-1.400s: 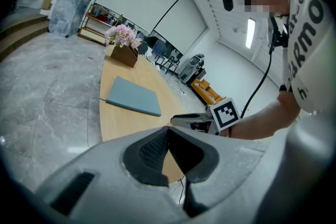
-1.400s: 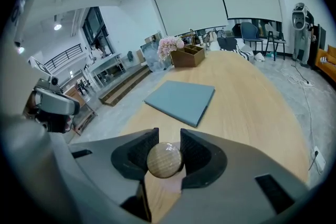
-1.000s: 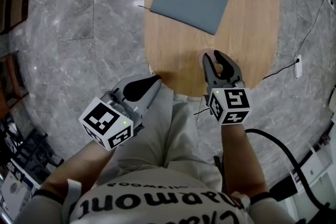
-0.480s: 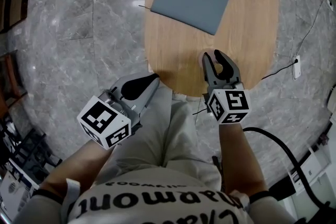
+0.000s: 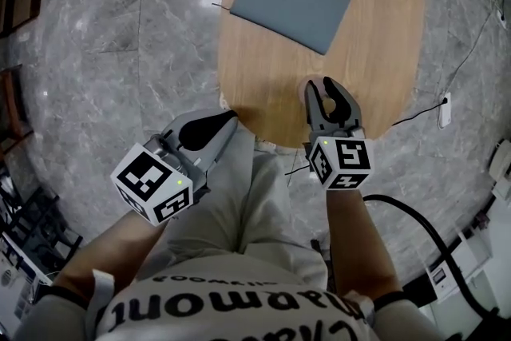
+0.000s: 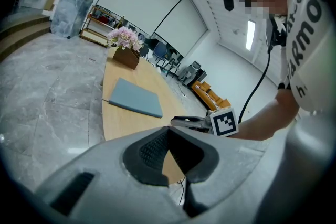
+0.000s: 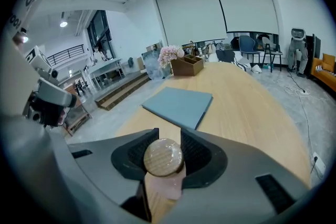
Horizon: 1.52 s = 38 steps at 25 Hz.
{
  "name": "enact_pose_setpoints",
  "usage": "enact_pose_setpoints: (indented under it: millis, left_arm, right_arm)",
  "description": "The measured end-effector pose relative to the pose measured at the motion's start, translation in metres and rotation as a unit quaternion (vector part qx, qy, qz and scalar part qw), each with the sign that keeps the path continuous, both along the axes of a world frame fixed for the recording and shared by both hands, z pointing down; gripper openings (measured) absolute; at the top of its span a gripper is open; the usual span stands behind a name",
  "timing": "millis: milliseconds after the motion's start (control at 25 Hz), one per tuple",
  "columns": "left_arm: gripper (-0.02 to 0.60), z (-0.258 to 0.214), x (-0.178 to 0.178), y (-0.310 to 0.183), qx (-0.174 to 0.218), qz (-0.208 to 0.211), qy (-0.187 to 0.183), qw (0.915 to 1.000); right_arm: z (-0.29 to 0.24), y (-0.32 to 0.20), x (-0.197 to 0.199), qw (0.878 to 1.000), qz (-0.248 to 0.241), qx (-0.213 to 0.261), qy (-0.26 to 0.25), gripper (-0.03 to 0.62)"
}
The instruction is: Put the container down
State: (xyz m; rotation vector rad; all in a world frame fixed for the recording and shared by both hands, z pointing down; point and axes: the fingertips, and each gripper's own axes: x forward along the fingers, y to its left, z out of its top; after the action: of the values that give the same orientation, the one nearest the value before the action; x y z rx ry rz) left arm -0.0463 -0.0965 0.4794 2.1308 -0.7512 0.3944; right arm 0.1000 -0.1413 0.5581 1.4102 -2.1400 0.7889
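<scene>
My right gripper (image 5: 322,85) hovers over the near end of the oval wooden table (image 5: 383,28). In the right gripper view its jaws (image 7: 168,134) are shut on a small container with a round wooden lid (image 7: 163,157) and a pinkish body below it. In the head view the container is barely visible between the fingers. My left gripper (image 5: 227,117) hangs off the table's near left edge above the person's leg. Its pads meet (image 6: 168,129) with nothing between them.
A flat grey-blue pad (image 5: 285,1) lies farther along the table, to the left of the middle. A wooden box with pink flowers (image 7: 184,63) stands at the far end. A black cable (image 5: 415,212) runs over the marble floor on the right.
Both grippers hold their pose. They sit slightly further left in the head view than before. The container stays gripped in the right jaws.
</scene>
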Motion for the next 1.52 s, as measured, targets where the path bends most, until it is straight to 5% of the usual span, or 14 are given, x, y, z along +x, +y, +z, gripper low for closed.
enact_pose_setpoints:
  millis: [240,440,640,1000,1200,1520]
  left_arm:
    - [0.015,-0.005,-0.003,-0.002,-0.003,-0.032,0.011,0.9994]
    - [0.015,-0.014,-0.017,-0.004,0.012,-0.04,-0.015,0.999]
    - [0.014,-0.021,-0.03,0.004,-0.005,-0.096,-0.022,0.9951]
    - [0.014,-0.068,-0.037,0.027,0.026,-0.15,0.012,0.9882]
    - [0.014,-0.118,-0.025,0.042,0.058,-0.142,0.031,0.9877]
    - [0.014,-0.198,-0.011,0.062,0.132,-0.134,0.056,0.9805]
  right_arm:
    - [0.004,0.0,0.004,1.0,0.004,-0.008,0.005,0.121]
    - [0.007,0.001,-0.002,1.0,-0.002,-0.013,0.009,0.136]
    - [-0.01,-0.002,-0.003,1.0,-0.009,-0.009,-0.004,0.181]
    - [-0.055,-0.002,0.023,0.995,0.09,-0.011,-0.038,0.178]
    - [-0.126,0.009,0.038,0.995,0.098,0.029,-0.005,0.063]
    - [-0.301,0.019,0.046,0.979,0.069,0.164,-0.1,0.027]
